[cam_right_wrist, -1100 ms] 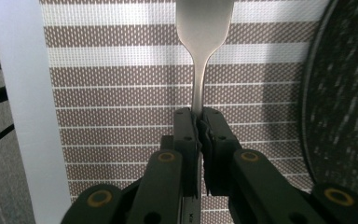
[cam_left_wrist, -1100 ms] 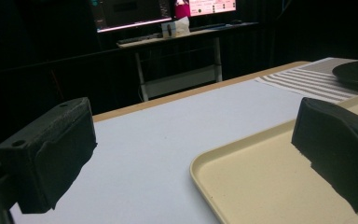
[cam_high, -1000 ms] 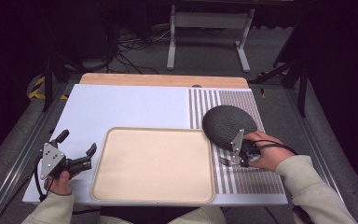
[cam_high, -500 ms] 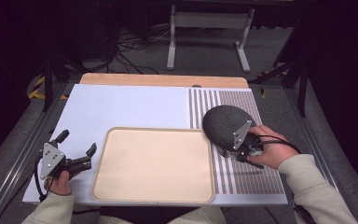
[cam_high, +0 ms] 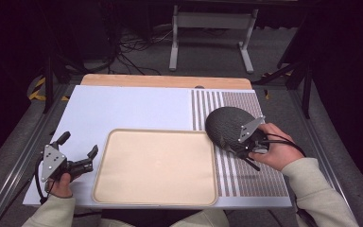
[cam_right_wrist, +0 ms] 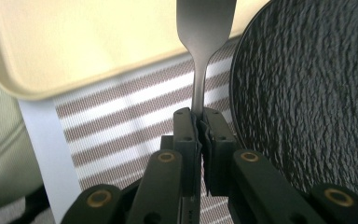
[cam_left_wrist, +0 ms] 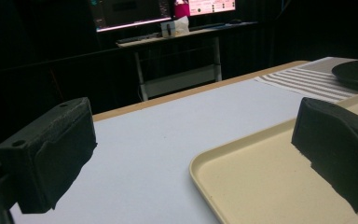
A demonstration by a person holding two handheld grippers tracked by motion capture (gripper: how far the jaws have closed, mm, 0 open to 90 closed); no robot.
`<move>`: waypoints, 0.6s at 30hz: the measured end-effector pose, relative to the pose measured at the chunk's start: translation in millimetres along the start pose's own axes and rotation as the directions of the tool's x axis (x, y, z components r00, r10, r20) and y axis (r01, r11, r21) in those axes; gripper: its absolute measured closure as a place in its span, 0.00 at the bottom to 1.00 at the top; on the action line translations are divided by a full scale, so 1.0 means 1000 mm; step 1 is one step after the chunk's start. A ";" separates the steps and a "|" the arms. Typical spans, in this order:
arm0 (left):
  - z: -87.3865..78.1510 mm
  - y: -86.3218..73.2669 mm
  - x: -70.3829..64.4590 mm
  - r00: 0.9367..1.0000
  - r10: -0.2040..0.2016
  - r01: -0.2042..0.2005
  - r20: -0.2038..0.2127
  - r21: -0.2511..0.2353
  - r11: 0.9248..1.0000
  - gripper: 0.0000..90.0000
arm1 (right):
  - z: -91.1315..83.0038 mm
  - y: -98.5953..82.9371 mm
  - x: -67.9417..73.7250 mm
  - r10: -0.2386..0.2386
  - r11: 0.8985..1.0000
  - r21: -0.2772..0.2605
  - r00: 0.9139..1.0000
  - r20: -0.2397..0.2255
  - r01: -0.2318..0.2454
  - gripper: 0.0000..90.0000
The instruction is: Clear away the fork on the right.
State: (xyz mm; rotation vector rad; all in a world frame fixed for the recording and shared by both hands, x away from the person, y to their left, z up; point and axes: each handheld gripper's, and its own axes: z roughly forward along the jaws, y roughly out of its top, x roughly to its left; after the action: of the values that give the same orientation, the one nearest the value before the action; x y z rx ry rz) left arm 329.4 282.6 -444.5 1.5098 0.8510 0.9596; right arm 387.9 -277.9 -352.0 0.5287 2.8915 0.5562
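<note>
Since the earlier frames the right gripper (cam_high: 234, 150) had lifted and turned at the right of the high view, so that the utensil it held no longer lay flat on the striped mat (cam_high: 260, 175) but pointed toward the tray (cam_high: 155, 166). In the right gripper view its jaws were pressed together on the thin metal handle of that utensil (cam_right_wrist: 204, 42), which rose to the top of the frame; its head was cut off by the frame edge, so fork or spoon could not be told there. The utensil's wide part hung over the tray's rim at the upper middle of that view, with the dark textured plate (cam_right_wrist: 317, 107) just beside it at the right.

At the lower left of the high view the left gripper (cam_high: 78, 152) had stayed where it was, held by the left hand (cam_high: 61, 182) over the pale blue mat (cam_high: 123, 109), just beside the tray's left edge. In the left gripper view its two black jaws stood well apart with nothing between them, one over the mat and the other over the tray's corner.

The right hand (cam_high: 276, 153) sat over the striped mat, touching the plate's near edge.
</note>
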 end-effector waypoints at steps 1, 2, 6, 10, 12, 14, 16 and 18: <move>0.000 0.000 0.000 1.000 0.001 -0.001 0.000 0.000 1.000 0.00 | 0.000 0.001 0.000 0.017 1.000 -0.008 1.000 0.003 -0.017 0.94; 0.000 0.000 0.000 1.000 0.000 0.000 0.000 0.000 1.000 0.00 | -0.002 0.001 0.001 0.041 0.999 -0.015 0.999 0.004 -0.041 0.94; 0.000 0.000 0.000 1.000 0.006 -0.006 -0.001 0.002 1.000 0.00 | -0.003 0.003 0.002 0.090 0.995 -0.045 0.996 0.009 -0.090 0.94; 0.000 0.000 0.000 1.000 0.007 -0.007 -0.001 0.001 1.000 0.00 | -0.004 0.004 0.002 0.129 0.990 -0.067 0.991 0.023 -0.127 0.94; 0.000 0.000 0.000 1.000 0.006 -0.006 0.000 0.002 1.000 0.00 | -0.005 0.005 0.002 0.179 0.980 -0.096 0.984 0.017 -0.177 0.94; 0.000 0.000 0.000 1.000 0.007 -0.007 -0.002 0.001 1.000 0.00 | -0.007 0.006 0.002 0.213 0.971 -0.116 0.977 0.012 -0.210 0.94; 0.000 0.000 0.000 1.000 0.007 -0.007 -0.001 0.003 1.000 0.00 | -0.008 0.008 0.002 0.231 0.966 -0.124 0.973 0.024 -0.226 0.94; 0.000 0.000 0.000 1.000 0.008 -0.008 -0.001 0.004 1.000 0.00 | -0.009 0.010 0.003 0.252 0.960 -0.134 0.968 0.021 -0.247 0.94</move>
State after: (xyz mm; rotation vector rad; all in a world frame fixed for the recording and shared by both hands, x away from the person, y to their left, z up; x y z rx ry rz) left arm 329.3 282.5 -444.4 1.5170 0.8487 0.9652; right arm 386.4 -270.6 -339.9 0.8807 2.7456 0.7546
